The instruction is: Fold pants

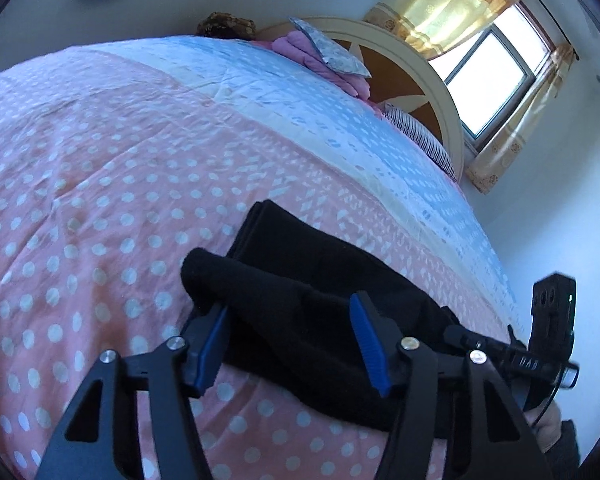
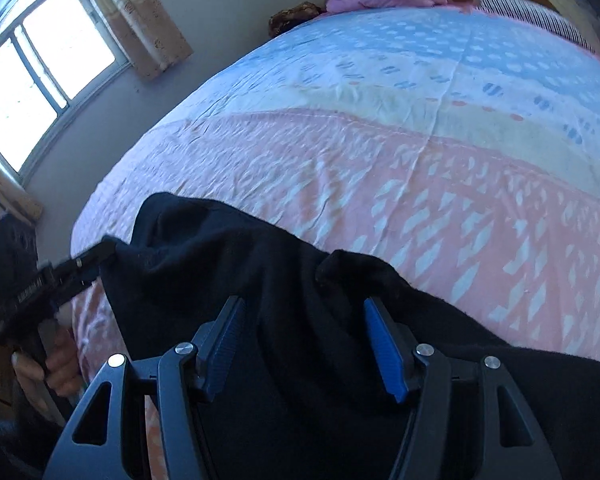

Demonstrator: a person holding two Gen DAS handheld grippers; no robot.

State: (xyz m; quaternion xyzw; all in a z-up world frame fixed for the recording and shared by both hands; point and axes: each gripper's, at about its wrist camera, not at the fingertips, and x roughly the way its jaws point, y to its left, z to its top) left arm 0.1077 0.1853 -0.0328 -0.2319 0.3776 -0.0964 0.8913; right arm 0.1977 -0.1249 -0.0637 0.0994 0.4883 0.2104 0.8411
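Black pants [image 1: 300, 300] lie bunched and partly folded on the pink polka-dot bedspread [image 1: 100, 200]. My left gripper [image 1: 288, 316] is open, its blue pads on either side of a raised fold of the pants. My right gripper [image 2: 304, 316] is open too, over the black pants [image 2: 228, 272], with cloth between and under its pads. The right gripper also shows at the right edge of the left wrist view [image 1: 456, 336], its tip at the pants' edge. The left gripper shows at the left of the right wrist view [image 2: 100, 254], its tip touching the pants' corner.
The bed's far half is blue and cream [image 2: 420, 60]. Folded pink bedding and a pillow [image 1: 320, 52] sit by the round headboard [image 1: 440, 92]. A curtained window [image 1: 492, 76] and white wall lie beyond the bed's edge.
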